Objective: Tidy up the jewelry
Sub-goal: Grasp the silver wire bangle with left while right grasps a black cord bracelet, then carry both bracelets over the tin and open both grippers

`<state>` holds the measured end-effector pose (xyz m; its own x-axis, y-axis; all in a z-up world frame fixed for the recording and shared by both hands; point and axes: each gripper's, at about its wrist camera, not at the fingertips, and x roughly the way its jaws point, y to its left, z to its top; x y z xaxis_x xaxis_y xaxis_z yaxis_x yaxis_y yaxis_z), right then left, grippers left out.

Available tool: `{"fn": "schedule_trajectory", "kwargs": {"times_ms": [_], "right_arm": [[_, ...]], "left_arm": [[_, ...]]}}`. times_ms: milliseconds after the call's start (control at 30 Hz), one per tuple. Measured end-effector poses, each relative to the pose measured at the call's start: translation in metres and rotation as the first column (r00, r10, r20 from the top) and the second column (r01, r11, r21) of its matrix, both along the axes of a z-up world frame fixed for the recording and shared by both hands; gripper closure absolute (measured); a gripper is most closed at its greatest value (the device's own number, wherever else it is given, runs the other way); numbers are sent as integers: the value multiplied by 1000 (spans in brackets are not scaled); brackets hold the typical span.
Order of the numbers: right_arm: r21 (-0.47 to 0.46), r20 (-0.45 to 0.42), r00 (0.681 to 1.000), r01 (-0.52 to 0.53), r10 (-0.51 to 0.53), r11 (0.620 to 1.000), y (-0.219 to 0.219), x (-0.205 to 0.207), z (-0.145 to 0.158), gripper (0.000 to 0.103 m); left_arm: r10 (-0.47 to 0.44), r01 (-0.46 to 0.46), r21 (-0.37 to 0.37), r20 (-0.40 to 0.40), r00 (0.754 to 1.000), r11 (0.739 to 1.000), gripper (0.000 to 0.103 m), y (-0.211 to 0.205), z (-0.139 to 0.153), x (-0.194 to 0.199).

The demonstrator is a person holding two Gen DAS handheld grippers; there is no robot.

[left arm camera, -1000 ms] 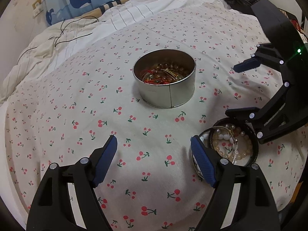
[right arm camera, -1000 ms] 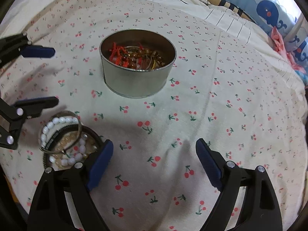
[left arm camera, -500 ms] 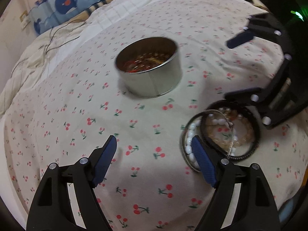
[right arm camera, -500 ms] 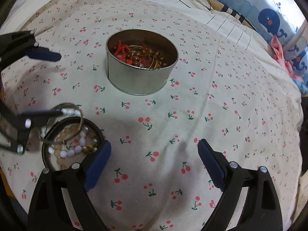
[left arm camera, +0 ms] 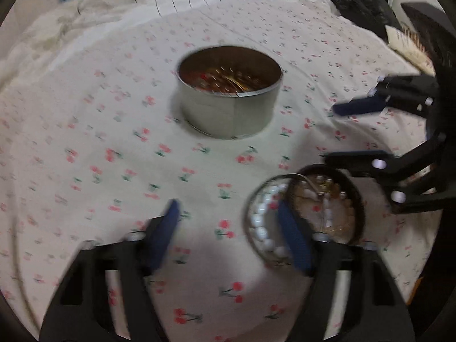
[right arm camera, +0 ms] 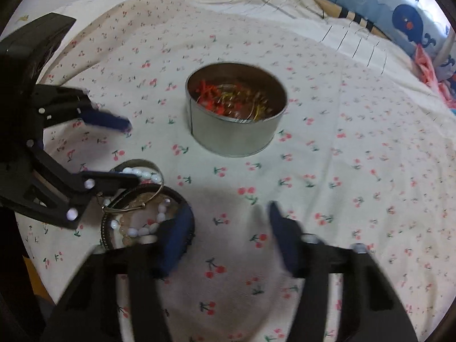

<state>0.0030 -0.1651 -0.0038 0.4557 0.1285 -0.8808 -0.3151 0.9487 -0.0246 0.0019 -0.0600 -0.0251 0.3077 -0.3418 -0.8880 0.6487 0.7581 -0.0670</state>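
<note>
- The left gripper (left arm camera: 228, 228) sits at the bottom of its own view with its jaws apart and only cherry-print cloth between them; they have just been closing, and the gap is plainly narrower than a second ago.
- Its right blue pad (left arm camera: 293, 242) now lies over the white bead bracelet (left arm camera: 263, 228) at lower right of centre. A second ago that pad stood just at the bracelet's left edge. Blur hides whether it touches the beads.
- The right gripper (right arm camera: 230, 230), low in its view, is also unclenched and holds nothing; its jaws have likewise just been closing.
- Its left pad (right arm camera: 176, 236) overlaps the right rim of the dark ring (right arm camera: 107, 228), as before.
- The jewelry pile lies at lower left in the right view: white beads, a thin metal bangle (right arm camera: 148, 196) and pale amber beads (right arm camera: 125, 233), all inside or across the dark ring.
- The round metal tin (left arm camera: 229, 94), with red and gold pieces in it, stands mid-frame on the cherry-print bedspread (left arm camera: 85, 142), well apart from the pile, unmoved.
</note>
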Motion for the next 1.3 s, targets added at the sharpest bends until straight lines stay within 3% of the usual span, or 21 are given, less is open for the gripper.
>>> {"fn": "schedule_trajectory", "kwargs": {"times_ms": [33, 133, 167, 533, 667, 700, 833, 900, 933, 1000, 1067, 1300], "right_arm": [[25, -16, 1000, -3, 4, 1000, 1, 2, -3, 71], [59, -28, 999, -15, 17, 998, 4, 3, -5, 80], [66, -26, 999, -20, 22, 998, 5, 2, -4, 80], [153, -48, 997, -48, 56, 987, 10, 1, -6, 80], [125, -81, 995, -41, 51, 991, 18, 4, -18, 89], [114, -71, 996, -44, 53, 993, 20, 3, -16, 93], [122, -52, 997, -42, 49, 992, 19, 2, -11, 93], [119, -41, 998, -34, 39, 992, 17, 3, -9, 93], [118, -39, 999, -30, 35, 993, 16, 3, -8, 93], [123, -35, 999, -19, 23, 992, 11, 2, -6, 93], [125, -30, 1000, -7, 11, 992, 7, 2, -4, 93], [118, -17, 1000, 26, -24, 993, -9, 0, 1, 94]], "left_arm": [[7, -7, -2, -2, 1000, 1000, 60, -1, -2, 0], [-3, 1, -51, -42, 999, 999, 92, 0, 0, 0], [6, -10, -67, -53, 999, 998, 93, 3, 0, 2], [21, -39, -154, -119, 993, 987, 94, 16, 3, 8], [32, -57, -159, -155, 987, 986, 93, 17, 1, 18], [40, -64, -158, -154, 987, 985, 92, 18, 0, 20], [50, -74, -163, -143, 988, 984, 64, 14, -2, 22], [41, -60, -155, -126, 991, 986, 63, 5, -3, 20], [34, -52, -148, -118, 992, 988, 64, 3, -3, 21], [7, -25, -139, -129, 992, 990, 93, -3, -4, 21], [-1, -14, -133, -109, 994, 991, 101, -4, -1, 21], [37, -62, -235, -109, 993, 970, 101, 16, 21, 30]]}}
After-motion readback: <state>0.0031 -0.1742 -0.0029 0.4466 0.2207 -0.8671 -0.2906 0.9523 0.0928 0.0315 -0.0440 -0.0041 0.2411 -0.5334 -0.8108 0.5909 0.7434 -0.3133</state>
